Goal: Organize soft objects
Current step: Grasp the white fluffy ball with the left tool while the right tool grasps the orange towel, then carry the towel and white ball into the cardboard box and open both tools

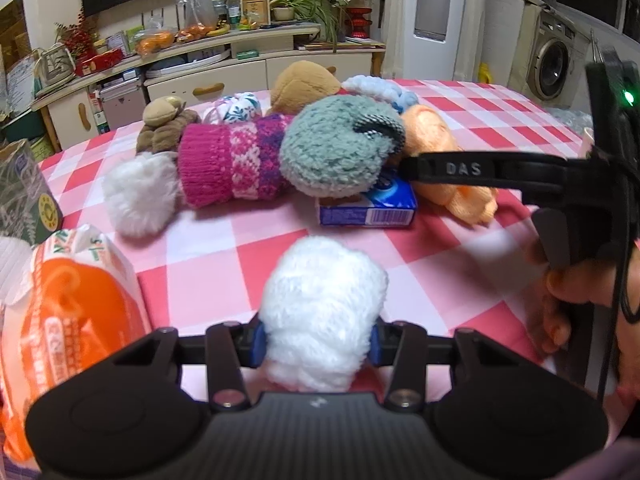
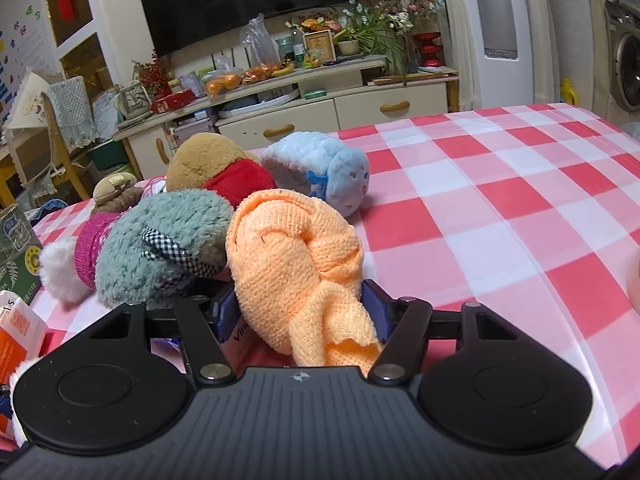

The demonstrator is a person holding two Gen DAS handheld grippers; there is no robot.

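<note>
Nearest, the left tongs pinch a white fluffy ball low over the checked table; the right tongs clamp an orange knitted cloth beside the pile. Both should lift gently, avoiding the blue box.

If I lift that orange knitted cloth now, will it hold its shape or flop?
Probably flop: the orange cloth is a loose, folded knit whose end already droops between the right tongs. It looks light. Its textured weave should grip the pads, but it lies against the grey plush and may drag it.
</note>
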